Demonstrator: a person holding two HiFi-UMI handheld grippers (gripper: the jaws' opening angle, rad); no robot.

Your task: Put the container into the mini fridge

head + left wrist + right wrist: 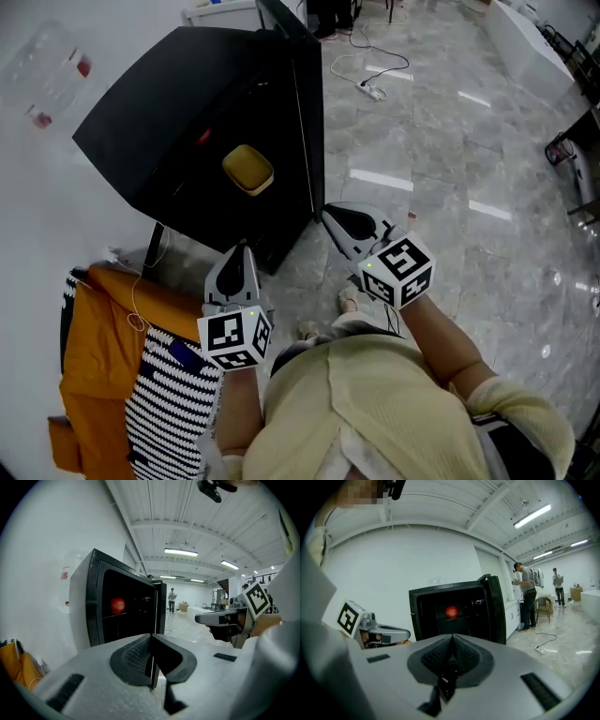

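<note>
The black mini fridge (pixel 178 131) stands open on the floor, its door (pixel 307 112) swung out to the right. A yellow container (pixel 248 170) rests inside it. A small red round thing (pixel 117 605) (pixel 451 611) lies on an upper shelf. My left gripper (pixel 242 249) (pixel 152 639) hovers just in front of the fridge's lower edge, jaws together with nothing between them. My right gripper (pixel 328 212) (pixel 452 641) is level with the door's outer edge, also shut and empty. Neither gripper touches the container, which I cannot make out in the gripper views.
An orange cloth (pixel 98 337) and a black-and-white striped cloth (pixel 169 403) lie at the left by a white wall. A power strip with its cable (pixel 373 90) lies on the grey marble floor beyond the door. Two people (pixel 528 597) stand far off.
</note>
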